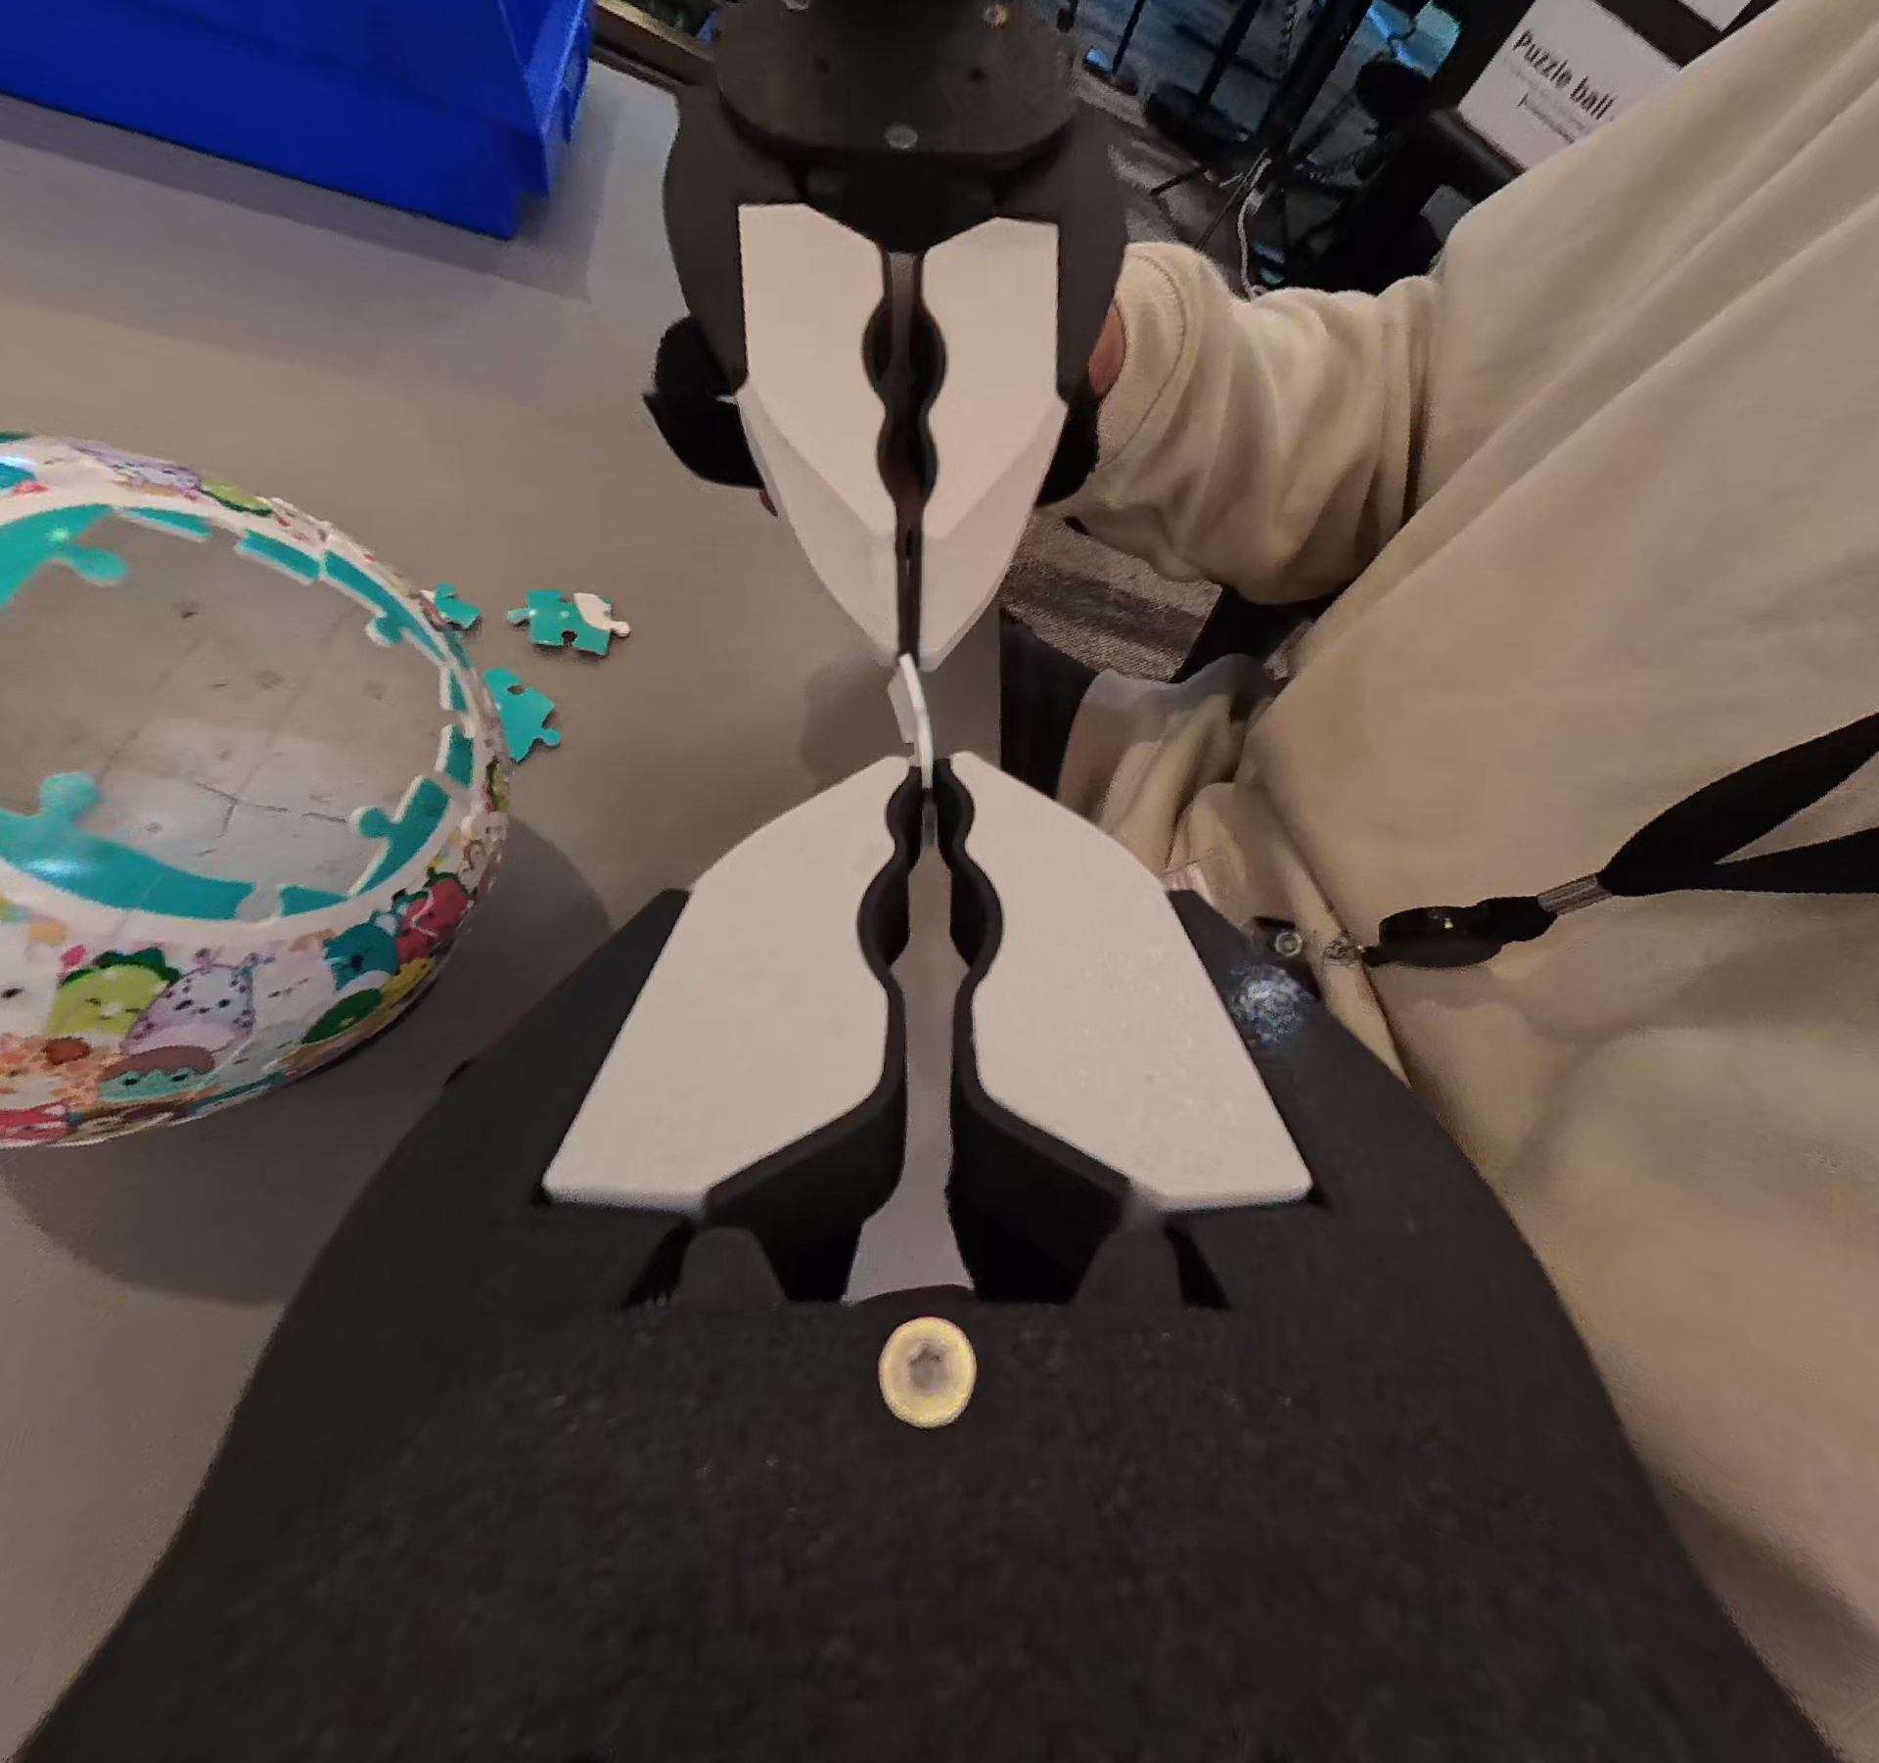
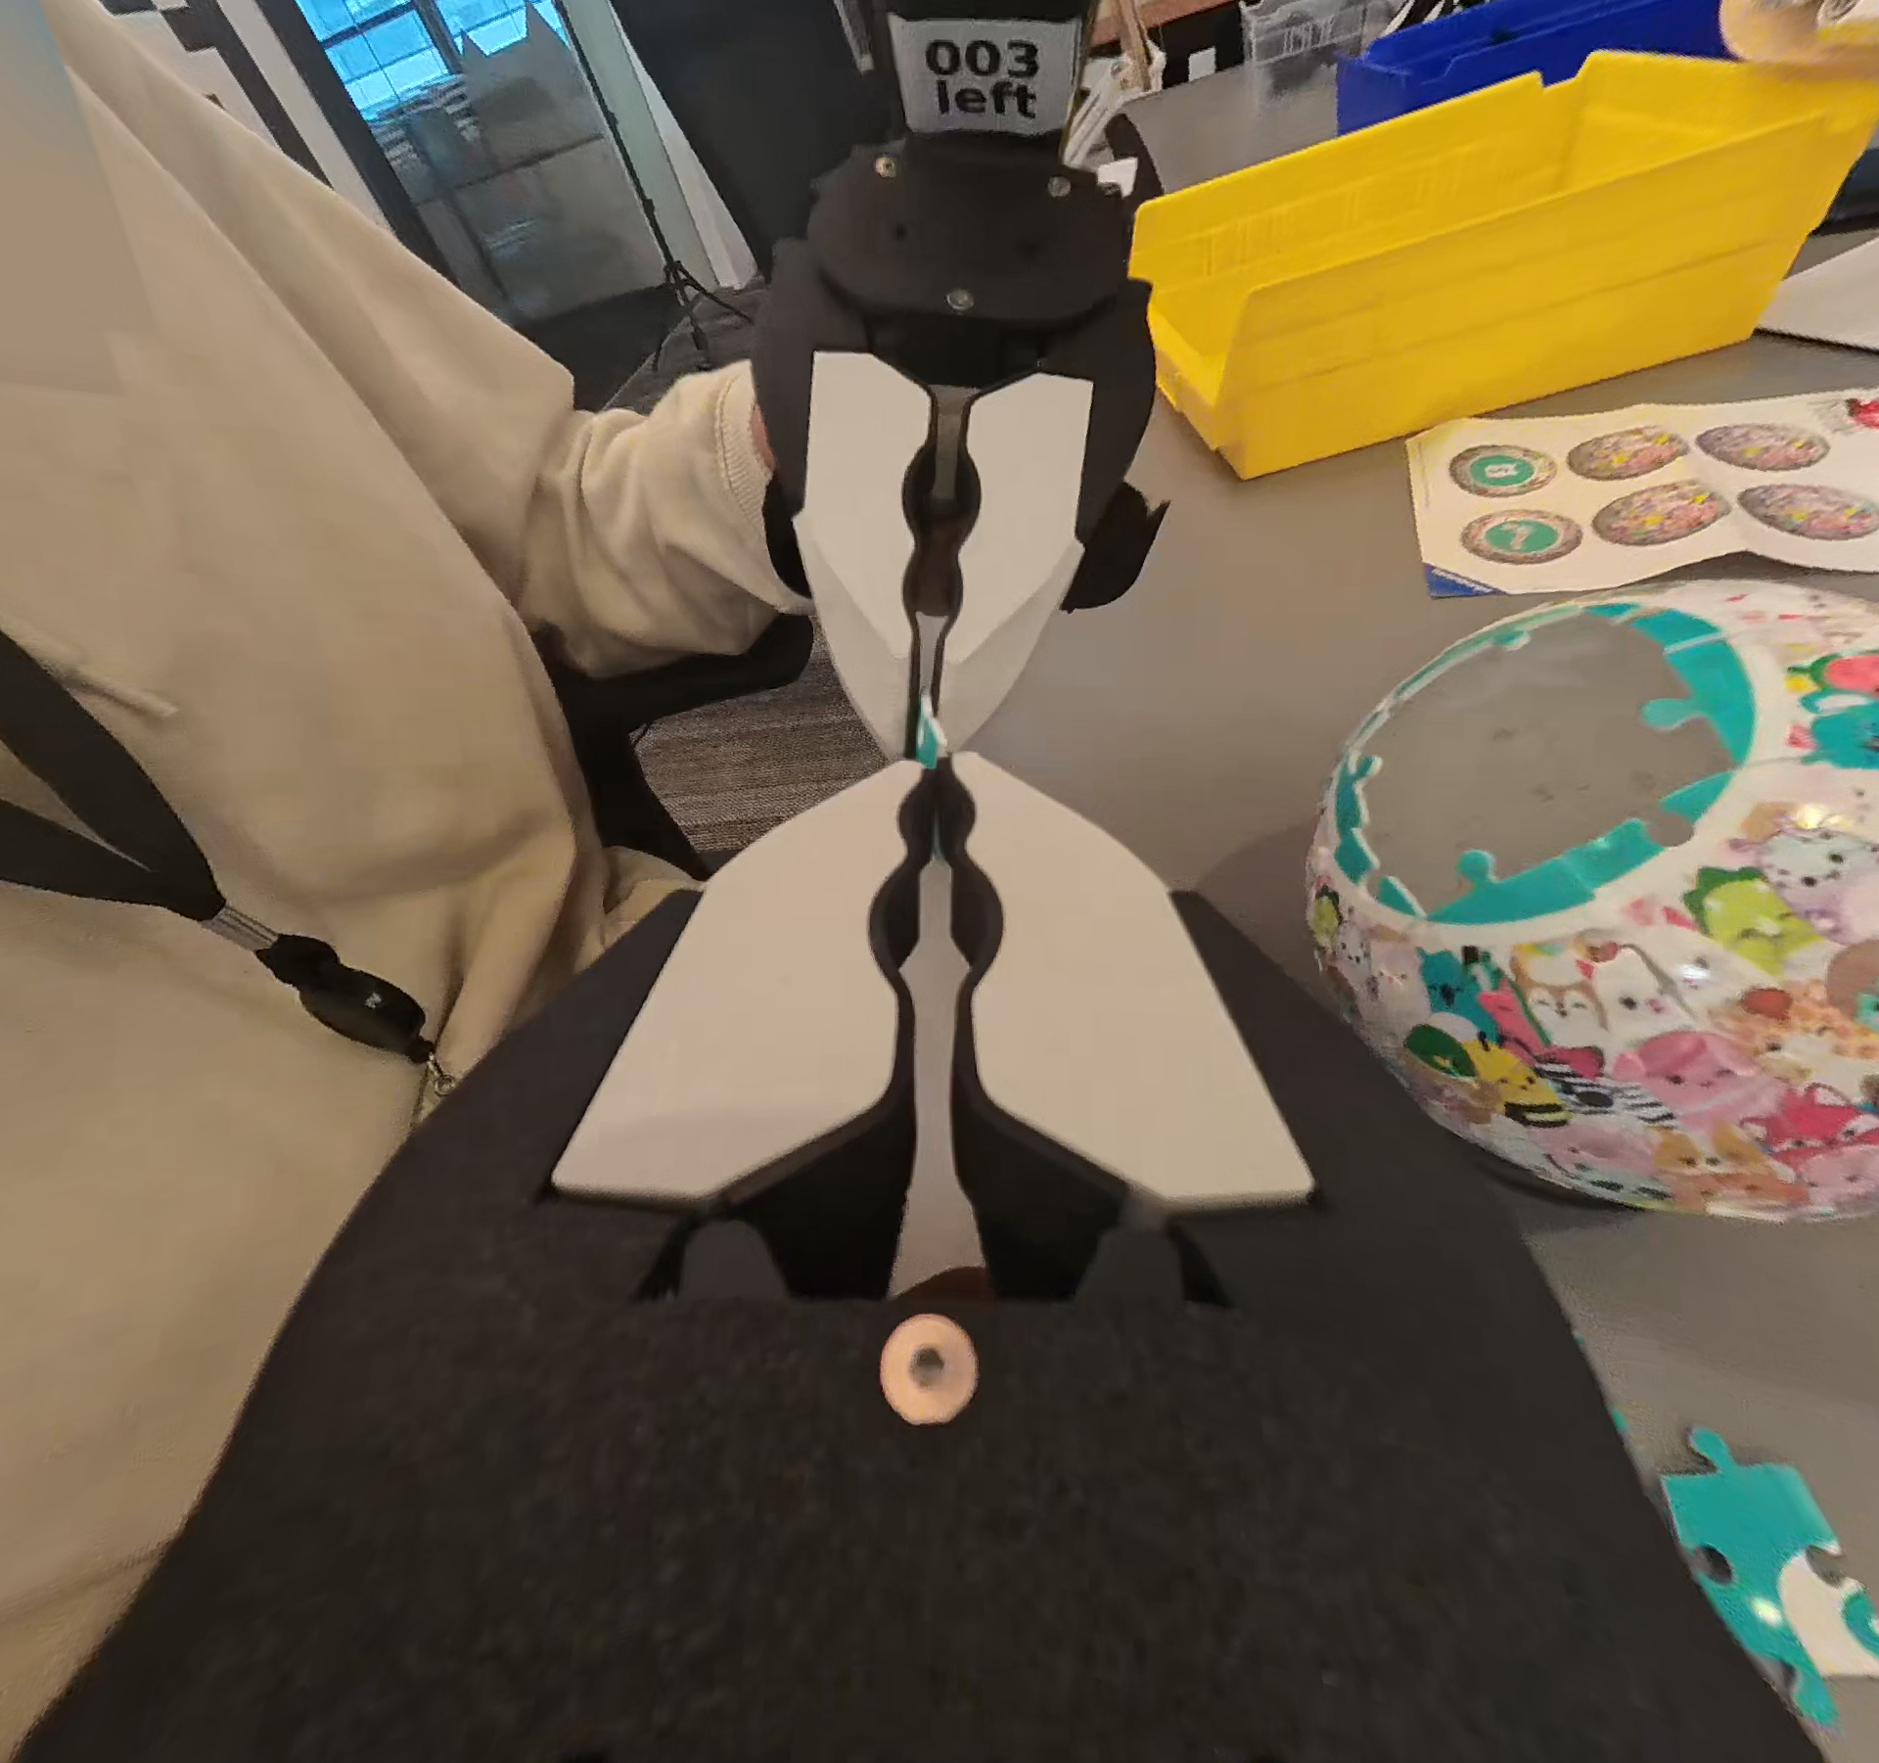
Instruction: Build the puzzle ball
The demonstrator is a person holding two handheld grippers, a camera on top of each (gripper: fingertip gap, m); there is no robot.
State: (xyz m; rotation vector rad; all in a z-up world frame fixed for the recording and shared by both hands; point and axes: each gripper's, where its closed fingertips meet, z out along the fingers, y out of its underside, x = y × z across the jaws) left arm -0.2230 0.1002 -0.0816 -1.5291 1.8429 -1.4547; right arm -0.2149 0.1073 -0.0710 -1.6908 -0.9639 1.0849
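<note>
Both claws pinch one piece edge-on: left claw, right claw. Thin, light, bendable; grip it by its edges.

Black tongs with white finger pads, one pale screw; person wears cream sleeves.

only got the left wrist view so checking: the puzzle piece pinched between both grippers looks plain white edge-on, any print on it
observer: yes, the right wrist view shows teal print on the puzzle piece.
operator: any reference picture on the table
observer: a printed sheet with ball pictures lies flat beyond the puzzle ball.
operator: anything past that sheet
observer: a yellow bin stands just behind it.
</note>
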